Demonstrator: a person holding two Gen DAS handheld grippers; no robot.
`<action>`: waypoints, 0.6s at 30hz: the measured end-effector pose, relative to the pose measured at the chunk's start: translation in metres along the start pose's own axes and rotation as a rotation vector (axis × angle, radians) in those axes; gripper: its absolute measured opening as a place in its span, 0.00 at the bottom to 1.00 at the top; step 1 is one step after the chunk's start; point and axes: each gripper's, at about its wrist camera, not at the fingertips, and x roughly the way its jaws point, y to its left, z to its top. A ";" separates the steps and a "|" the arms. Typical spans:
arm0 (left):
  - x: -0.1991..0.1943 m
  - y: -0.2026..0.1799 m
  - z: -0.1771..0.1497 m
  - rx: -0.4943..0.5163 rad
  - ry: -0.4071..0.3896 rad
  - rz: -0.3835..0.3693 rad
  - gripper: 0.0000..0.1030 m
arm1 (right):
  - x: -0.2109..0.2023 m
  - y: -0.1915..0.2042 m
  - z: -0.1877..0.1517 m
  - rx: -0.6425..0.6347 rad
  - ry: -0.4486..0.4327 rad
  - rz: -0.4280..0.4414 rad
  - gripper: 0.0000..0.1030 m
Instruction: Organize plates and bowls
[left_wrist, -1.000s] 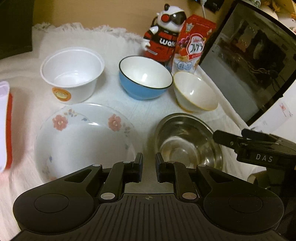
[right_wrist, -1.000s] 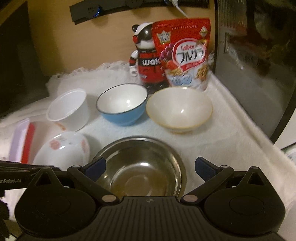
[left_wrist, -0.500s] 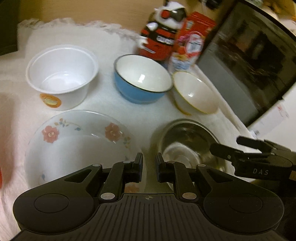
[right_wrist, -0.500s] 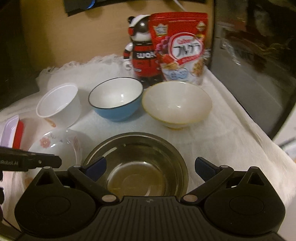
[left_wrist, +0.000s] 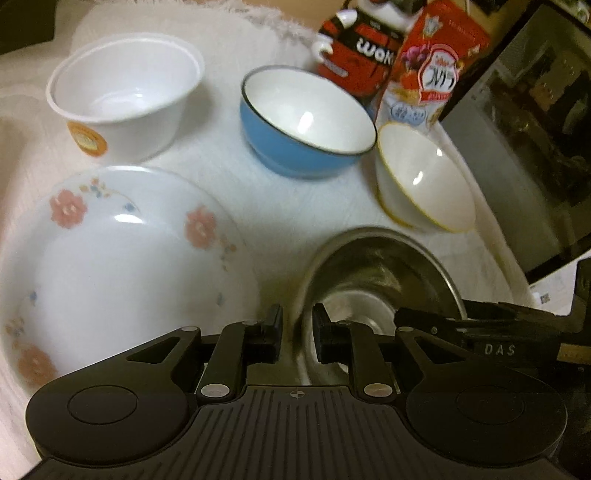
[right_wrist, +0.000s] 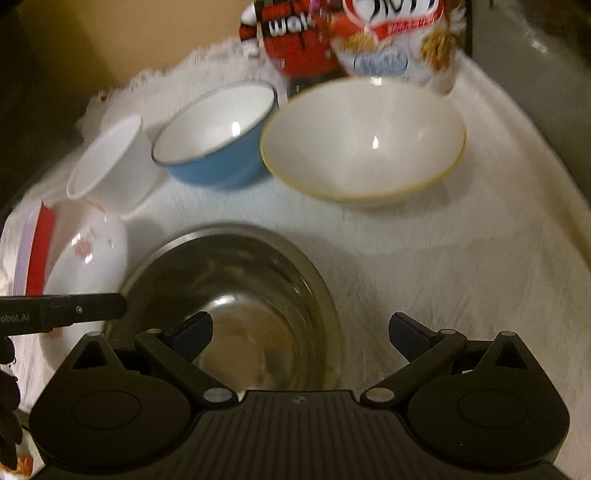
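Note:
A steel bowl (left_wrist: 373, 273) sits at the front of the white cloth, also in the right wrist view (right_wrist: 229, 284). A floral plate (left_wrist: 122, 251) lies to its left. Behind stand a white plastic cup-bowl (left_wrist: 125, 92), a blue bowl (left_wrist: 303, 122) and a cream bowl with a yellow rim (left_wrist: 421, 177). My left gripper (left_wrist: 297, 332) has its jaws nearly together, a narrow gap straddling the steel bowl's left rim. My right gripper (right_wrist: 299, 332) is wide open and empty, low over the steel bowl's right half.
A red robot figure (left_wrist: 354, 48) and a cereal pouch (left_wrist: 432, 70) stand at the back. A dark oven door (left_wrist: 524, 129) is on the right. A red-and-white flat item (right_wrist: 29, 251) lies at the left edge. The cream bowl (right_wrist: 362, 136) is just ahead of my right gripper.
Both grippers have moved forward and down toward the steel bowl. The left gripper's fingers now sit over its left rim. The jaw openings look unchanged.

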 end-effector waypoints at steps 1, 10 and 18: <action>0.001 -0.003 -0.002 -0.002 0.004 0.005 0.24 | 0.003 -0.004 -0.001 0.006 0.013 0.009 0.99; 0.000 -0.013 0.001 -0.035 0.002 0.016 0.29 | 0.011 -0.021 0.001 -0.022 0.089 0.118 1.00; 0.008 -0.016 0.003 -0.024 0.031 -0.005 0.29 | 0.014 -0.024 0.007 -0.030 0.118 0.136 1.00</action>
